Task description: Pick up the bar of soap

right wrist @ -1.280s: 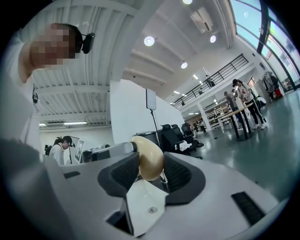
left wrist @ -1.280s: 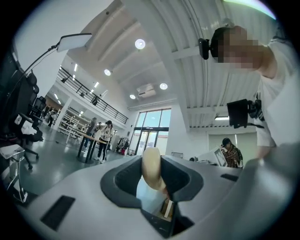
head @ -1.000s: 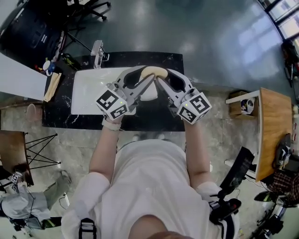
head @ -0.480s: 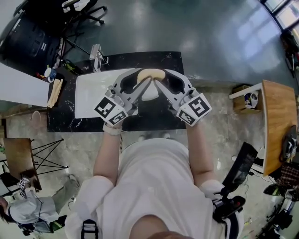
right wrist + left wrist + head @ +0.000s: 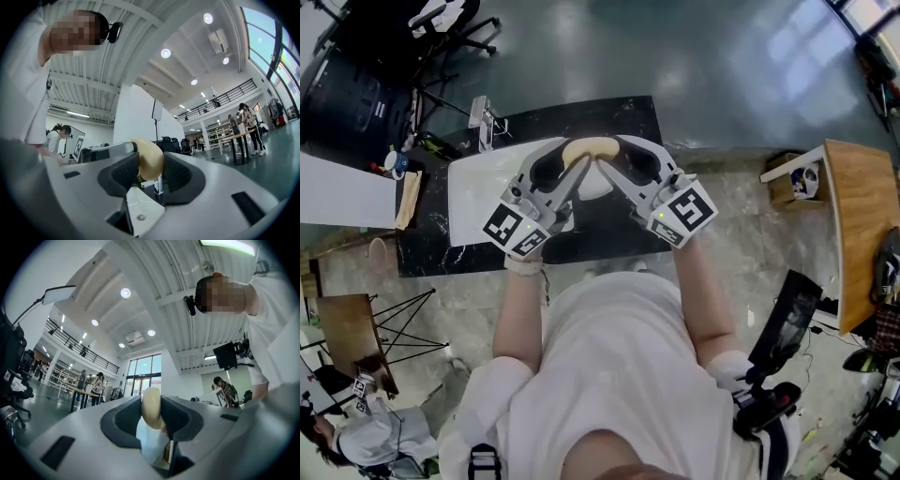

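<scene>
A cream oval bar of soap (image 5: pixel 589 148) is held up over the white sink (image 5: pixel 478 187), gripped from both sides. My left gripper (image 5: pixel 578 161) is shut on its left end, and my right gripper (image 5: pixel 604 161) is shut on its right end. In the left gripper view the soap (image 5: pixel 152 406) stands edge-on, squeezed between the dark pads of that gripper (image 5: pixel 152 412). The right gripper view shows the same soap (image 5: pixel 149 158) wedged between that gripper's (image 5: pixel 150 164) pads, with the sink far below.
The sink is set in a black marble counter (image 5: pixel 614 117) with a faucet (image 5: pixel 480 117) at its back left. A small white dish-like thing (image 5: pixel 598 186) lies below the soap. Wooden tables stand at the right (image 5: pixel 853 216) and lower left. Chairs and other people surround the counter.
The head camera has drifted, so the counter sits a little further left in view. Both grippers keep the same hold on the soap.
</scene>
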The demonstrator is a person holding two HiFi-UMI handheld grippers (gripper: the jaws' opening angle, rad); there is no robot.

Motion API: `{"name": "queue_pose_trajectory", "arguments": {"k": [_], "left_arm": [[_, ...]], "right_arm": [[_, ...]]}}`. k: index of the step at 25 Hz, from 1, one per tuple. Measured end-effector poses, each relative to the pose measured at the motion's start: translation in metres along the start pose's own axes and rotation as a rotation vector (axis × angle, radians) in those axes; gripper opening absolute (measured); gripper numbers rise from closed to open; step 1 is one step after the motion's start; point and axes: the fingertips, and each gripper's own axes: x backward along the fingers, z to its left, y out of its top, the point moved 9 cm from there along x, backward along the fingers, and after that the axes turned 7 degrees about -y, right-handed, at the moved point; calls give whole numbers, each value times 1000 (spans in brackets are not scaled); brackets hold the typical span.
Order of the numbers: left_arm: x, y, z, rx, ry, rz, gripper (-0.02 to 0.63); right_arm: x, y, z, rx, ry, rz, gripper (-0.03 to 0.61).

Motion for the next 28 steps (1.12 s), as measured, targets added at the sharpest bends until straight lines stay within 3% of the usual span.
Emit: {"name": "queue_pose_trajectory", "arguments": {"k": [28], "left_arm": [[-12, -20, -1, 57, -5, 17, 117]], "right_arm": [[11, -12, -11, -21, -39, 38, 175]]}}
